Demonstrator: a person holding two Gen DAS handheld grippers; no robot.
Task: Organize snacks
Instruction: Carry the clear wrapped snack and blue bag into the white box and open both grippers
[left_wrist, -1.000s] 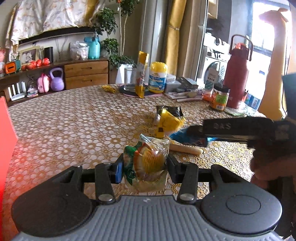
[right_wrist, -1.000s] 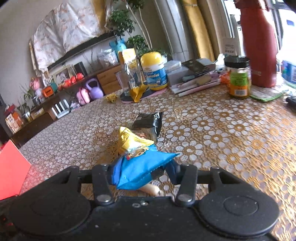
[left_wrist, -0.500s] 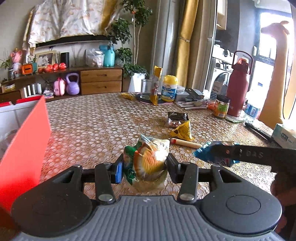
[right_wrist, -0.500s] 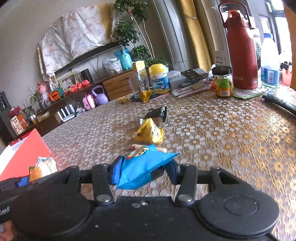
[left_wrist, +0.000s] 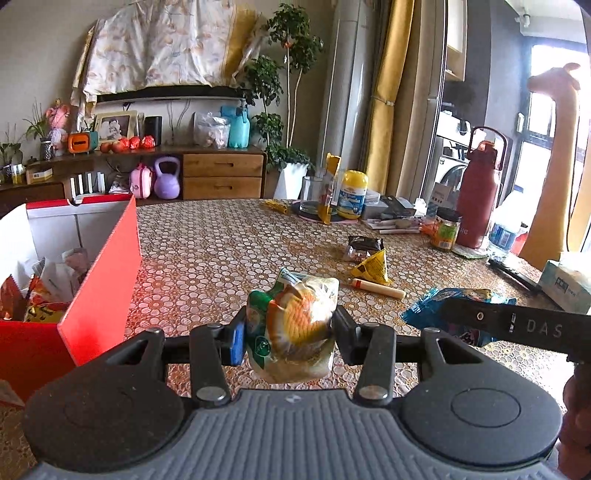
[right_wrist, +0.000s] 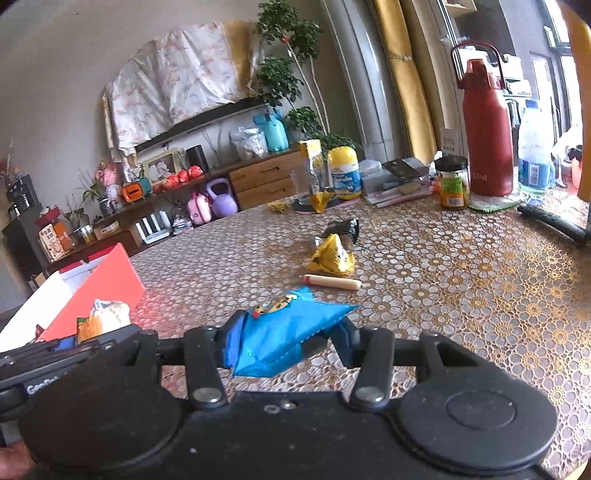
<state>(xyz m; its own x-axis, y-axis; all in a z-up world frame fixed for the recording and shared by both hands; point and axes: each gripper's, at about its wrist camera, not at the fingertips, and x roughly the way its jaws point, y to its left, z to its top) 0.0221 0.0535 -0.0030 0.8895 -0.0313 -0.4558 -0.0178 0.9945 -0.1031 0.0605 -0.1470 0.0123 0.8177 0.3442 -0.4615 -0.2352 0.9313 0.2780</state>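
Note:
My left gripper (left_wrist: 290, 334) is shut on a clear bread packet (left_wrist: 293, 328) with green print, held above the table. My right gripper (right_wrist: 284, 341) is shut on a blue snack packet (right_wrist: 284, 338); it also shows at the right of the left wrist view (left_wrist: 448, 312). A red box (left_wrist: 98, 291) with white inner walls stands at the left, holding several snack packets (left_wrist: 40, 295); it shows in the right wrist view (right_wrist: 110, 286) too. On the table lie a yellow triangular packet (left_wrist: 371, 264), a black packet (left_wrist: 362, 245) and a sausage stick (left_wrist: 378, 288).
At the table's far side stand a glass (left_wrist: 310, 197), a yellow-lidded jar (left_wrist: 352, 197), a small jar (left_wrist: 445, 234), a dark red flask (left_wrist: 476, 203) and a tissue box (left_wrist: 567, 280). A black rod (right_wrist: 554, 223) lies at the right edge.
Both grippers have pulled back and swung left with their packets. The red box has come into fuller view at the left, and the table snacks now lie farther ahead.

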